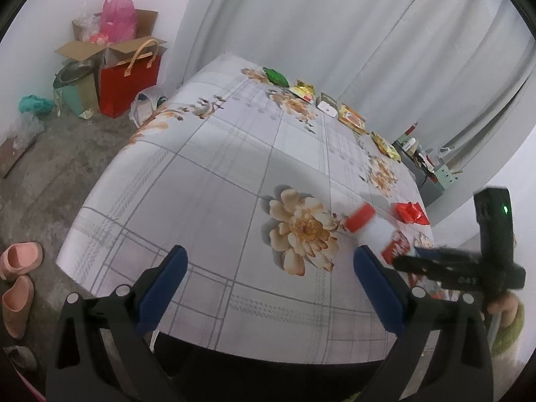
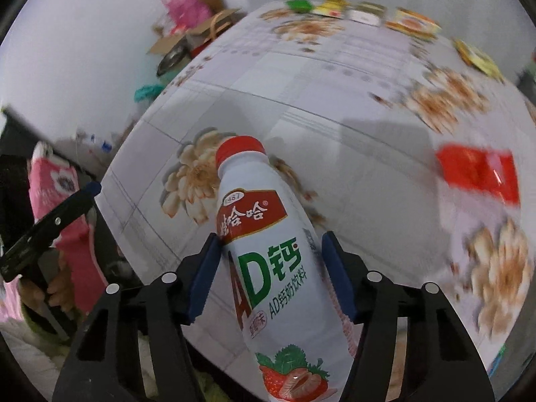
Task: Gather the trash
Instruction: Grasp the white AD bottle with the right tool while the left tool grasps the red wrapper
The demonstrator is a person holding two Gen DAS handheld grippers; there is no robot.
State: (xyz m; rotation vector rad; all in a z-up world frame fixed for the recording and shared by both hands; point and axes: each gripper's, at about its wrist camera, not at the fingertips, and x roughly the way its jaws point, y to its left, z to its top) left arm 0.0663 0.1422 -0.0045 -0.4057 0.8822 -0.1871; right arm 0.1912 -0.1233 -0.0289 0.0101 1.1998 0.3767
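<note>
My right gripper (image 2: 269, 244) is shut on a white drink bottle (image 2: 268, 251) with a red cap and strawberry label, held above the near edge of the flowered tablecloth (image 2: 351, 107). The bottle (image 1: 375, 227) and right gripper (image 1: 415, 254) also show in the left wrist view. My left gripper (image 1: 269, 258) is open and empty over the near table edge. A crumpled red wrapper (image 1: 410, 212) lies on the table at the right; it also shows in the right wrist view (image 2: 479, 171). A row of wrappers lies along the far edge: green (image 1: 276, 76), yellow (image 1: 303, 91), white-green (image 1: 326, 104), orange (image 1: 351, 118), yellow (image 1: 387, 145).
On the floor at the left stand a red gift bag (image 1: 129, 82), cardboard boxes (image 1: 100, 47), a pink plastic bag (image 1: 117, 16) and a green pot (image 1: 75, 88). Pink slippers (image 1: 18, 278) lie near the table's corner. A grey curtain (image 1: 368, 33) hangs behind the table.
</note>
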